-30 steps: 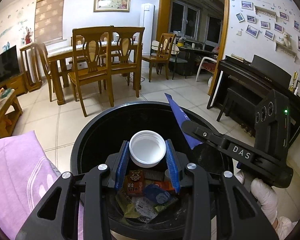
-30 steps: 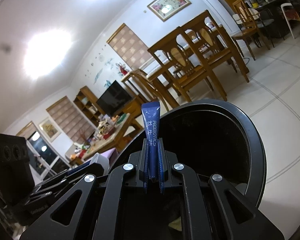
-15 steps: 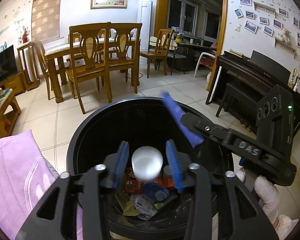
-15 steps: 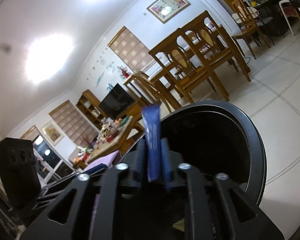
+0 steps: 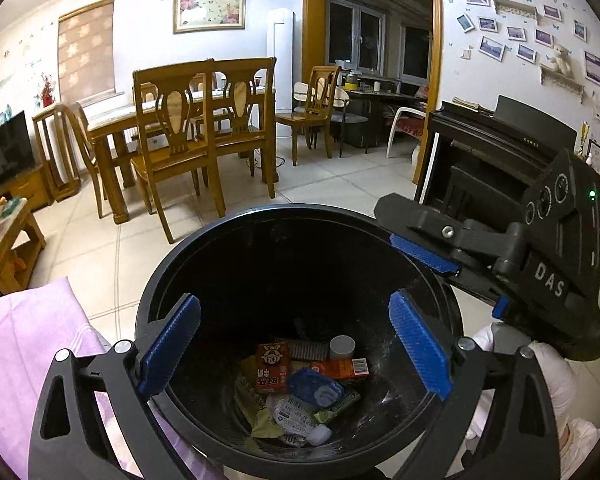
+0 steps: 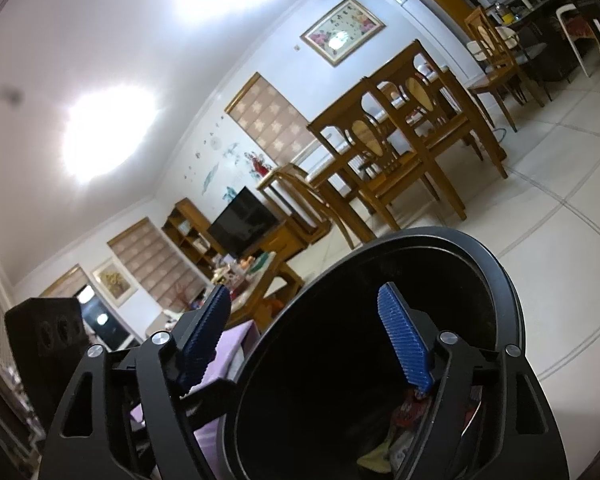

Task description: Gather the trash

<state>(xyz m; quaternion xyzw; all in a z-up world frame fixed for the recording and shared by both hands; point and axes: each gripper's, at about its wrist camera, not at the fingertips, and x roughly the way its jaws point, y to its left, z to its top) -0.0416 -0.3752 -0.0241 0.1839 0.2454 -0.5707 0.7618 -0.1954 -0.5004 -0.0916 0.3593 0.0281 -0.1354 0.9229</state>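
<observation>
A round black trash bin (image 5: 236, 240) stands on the floor right below both grippers. Its bottom holds several pieces of trash: a red box (image 5: 273, 366), an orange box (image 5: 346, 367), a grey cap (image 5: 342, 346) and crumpled wrappers (image 5: 300, 416). My left gripper (image 5: 296, 344) is open and empty above the bin's near rim. My right gripper (image 6: 306, 340) is open and empty over the bin's rim (image 6: 496, 272); it also shows in the left wrist view (image 5: 424, 258) at the bin's right edge.
A purple cloth (image 5: 24, 344) lies left of the bin. A wooden dining table with chairs (image 5: 188, 128) stands behind it across a tiled floor. A black piano (image 5: 496, 152) is at the right, a low coffee table (image 5: 4, 232) and TV (image 5: 4, 152) at the left.
Both grippers opened. The white lid fell from my left gripper and the blue sachet from my right gripper into the bin.
</observation>
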